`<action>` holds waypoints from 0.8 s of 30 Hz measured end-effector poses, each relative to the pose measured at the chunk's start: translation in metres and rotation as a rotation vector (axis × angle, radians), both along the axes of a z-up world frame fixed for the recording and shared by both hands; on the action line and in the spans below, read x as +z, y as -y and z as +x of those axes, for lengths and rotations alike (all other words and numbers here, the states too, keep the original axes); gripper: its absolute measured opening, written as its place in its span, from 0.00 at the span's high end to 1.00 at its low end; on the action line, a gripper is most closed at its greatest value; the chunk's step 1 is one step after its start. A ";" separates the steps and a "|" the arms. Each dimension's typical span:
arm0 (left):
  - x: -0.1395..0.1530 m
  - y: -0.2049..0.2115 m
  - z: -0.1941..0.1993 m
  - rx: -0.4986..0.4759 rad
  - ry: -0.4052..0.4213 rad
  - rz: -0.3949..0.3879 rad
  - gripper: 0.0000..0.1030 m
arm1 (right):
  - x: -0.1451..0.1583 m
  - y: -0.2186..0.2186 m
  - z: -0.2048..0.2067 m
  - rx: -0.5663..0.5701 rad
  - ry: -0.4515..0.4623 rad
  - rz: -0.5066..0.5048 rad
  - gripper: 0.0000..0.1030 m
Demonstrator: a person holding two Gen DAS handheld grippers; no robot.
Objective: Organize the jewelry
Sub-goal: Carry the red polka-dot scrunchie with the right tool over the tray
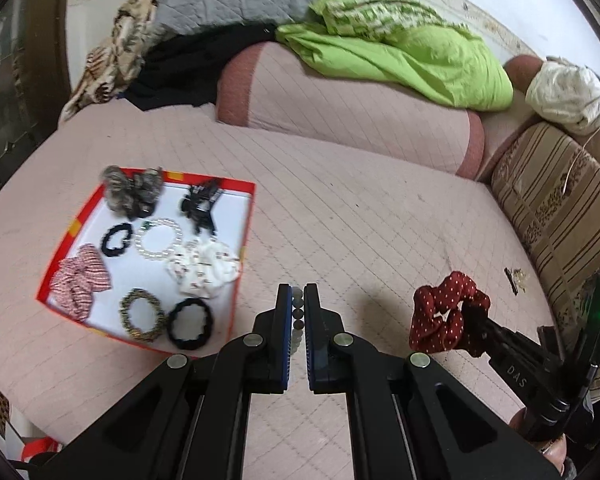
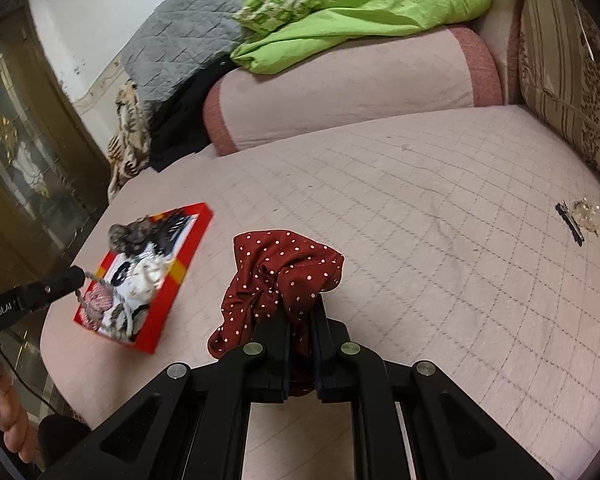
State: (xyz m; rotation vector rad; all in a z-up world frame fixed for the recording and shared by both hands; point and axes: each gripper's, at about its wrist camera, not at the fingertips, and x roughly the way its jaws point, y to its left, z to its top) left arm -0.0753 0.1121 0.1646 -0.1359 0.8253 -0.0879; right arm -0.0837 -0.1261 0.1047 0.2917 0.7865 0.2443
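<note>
My left gripper (image 1: pixel 298 300) is shut on a grey bead bracelet (image 1: pixel 297 312), held above the bed just right of the red-rimmed box (image 1: pixel 249 216). The box holds several scrunchies, a pearl bracelet (image 1: pixel 158 238), a black hair claw (image 1: pixel 200 200) and a beaded bracelet (image 1: pixel 142 316). My right gripper (image 2: pixel 300 320) is shut on a dark red polka-dot scrunchie (image 2: pixel 280 272), held above the bed; it also shows in the left wrist view (image 1: pixel 440 316). The left gripper (image 2: pixel 76 276) shows over the box (image 2: pixel 172 292) in the right wrist view, bracelet dangling.
A black hair pin (image 2: pixel 570 222) and a small clear-gold piece (image 2: pixel 586 212) lie on the pink quilted bed at the far right. A pink bolster (image 1: pixel 340 96), green bedding (image 1: pixel 400 48) and a striped cushion (image 1: pixel 556 208) line the back and right.
</note>
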 end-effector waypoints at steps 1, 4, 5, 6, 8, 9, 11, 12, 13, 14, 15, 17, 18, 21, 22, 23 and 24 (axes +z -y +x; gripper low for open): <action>0.003 -0.004 -0.003 0.006 0.008 0.002 0.95 | 0.005 -0.006 -0.003 0.012 0.006 -0.007 0.91; 0.012 -0.018 -0.012 0.035 0.034 0.022 0.95 | 0.016 -0.021 -0.010 0.042 0.024 -0.022 0.91; 0.015 -0.024 -0.014 0.045 0.041 0.029 0.95 | 0.020 -0.027 -0.013 0.055 0.030 -0.027 0.91; 0.018 -0.031 -0.016 0.058 0.048 0.035 0.95 | 0.025 -0.034 -0.015 0.070 0.036 -0.033 0.91; 0.022 -0.045 -0.018 0.084 0.055 0.039 0.95 | 0.032 -0.046 -0.017 0.094 0.046 -0.044 0.91; 0.023 -0.053 -0.019 0.097 0.056 0.040 0.95 | 0.036 -0.053 -0.017 0.109 0.051 -0.049 0.91; 0.025 -0.069 -0.018 0.119 0.055 0.037 0.95 | 0.042 -0.065 -0.018 0.132 0.058 -0.052 0.91; 0.025 -0.076 -0.017 0.128 0.054 0.035 0.95 | 0.045 -0.072 -0.017 0.145 0.060 -0.053 0.91; 0.025 -0.085 -0.016 0.137 0.050 0.030 0.95 | 0.048 -0.079 -0.016 0.161 0.064 -0.057 0.91; 0.025 -0.091 -0.013 0.143 0.046 0.024 0.95 | 0.050 -0.084 -0.015 0.171 0.066 -0.059 0.91; 0.025 -0.100 -0.010 0.151 0.041 0.011 0.95 | 0.052 -0.092 -0.013 0.185 0.068 -0.064 0.91; 0.023 -0.115 -0.002 0.162 0.031 -0.023 0.95 | 0.055 -0.106 -0.010 0.207 0.071 -0.073 0.91; 0.021 -0.122 0.002 0.167 0.025 -0.040 0.95 | 0.056 -0.113 -0.007 0.218 0.072 -0.078 0.91; 0.015 -0.141 0.014 0.184 0.006 -0.090 0.95 | 0.057 -0.130 0.002 0.243 0.070 -0.089 0.91; 0.012 -0.149 0.020 0.191 -0.001 -0.116 0.95 | 0.057 -0.134 0.004 0.249 0.069 -0.090 0.91; 0.010 -0.153 0.024 0.194 -0.004 -0.132 0.95 | 0.057 -0.140 0.007 0.255 0.067 -0.092 0.91; 0.008 -0.159 0.029 0.198 -0.008 -0.150 0.95 | 0.056 -0.146 0.012 0.261 0.064 -0.093 0.91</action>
